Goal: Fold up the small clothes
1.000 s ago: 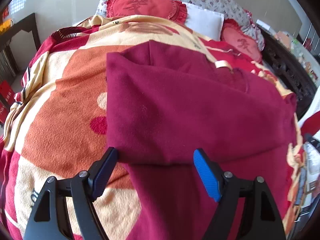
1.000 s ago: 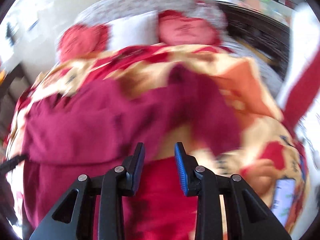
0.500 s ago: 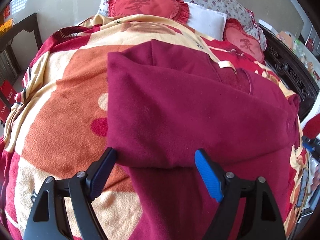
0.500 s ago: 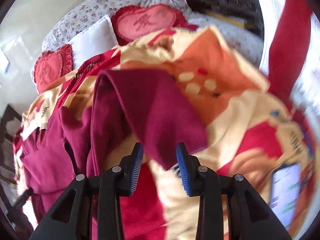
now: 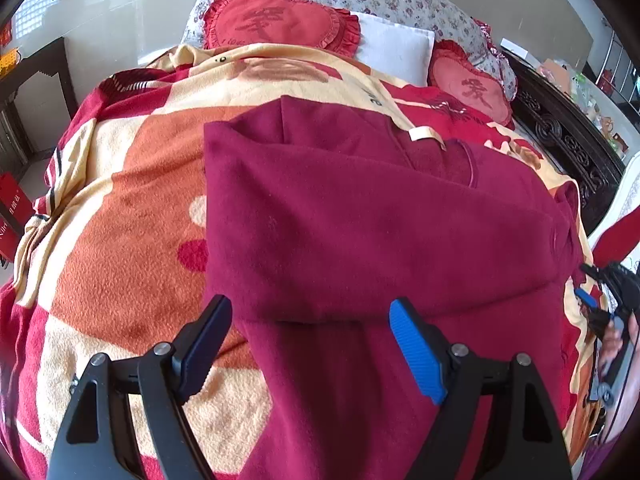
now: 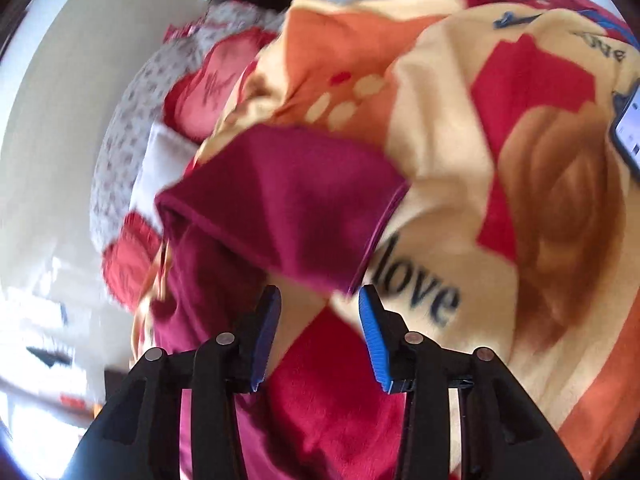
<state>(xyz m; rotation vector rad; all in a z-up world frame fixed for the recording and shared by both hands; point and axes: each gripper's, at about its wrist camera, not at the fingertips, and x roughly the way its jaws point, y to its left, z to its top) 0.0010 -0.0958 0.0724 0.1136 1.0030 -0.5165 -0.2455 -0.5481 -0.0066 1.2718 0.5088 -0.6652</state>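
Left wrist: maroon garment (image 5: 360,232) lies just ahead of wide-spread left tool (image 5: 310,344).

The left hand-held gripper (image 5: 310,344) is held with its jaws spread wide and nothing between the blue pads. The right hand-held gripper (image 6: 318,332) is seen tilted, its jaws parted by a narrower gap, with nothing clamped; it is also glimpsed at the right edge of the left wrist view.
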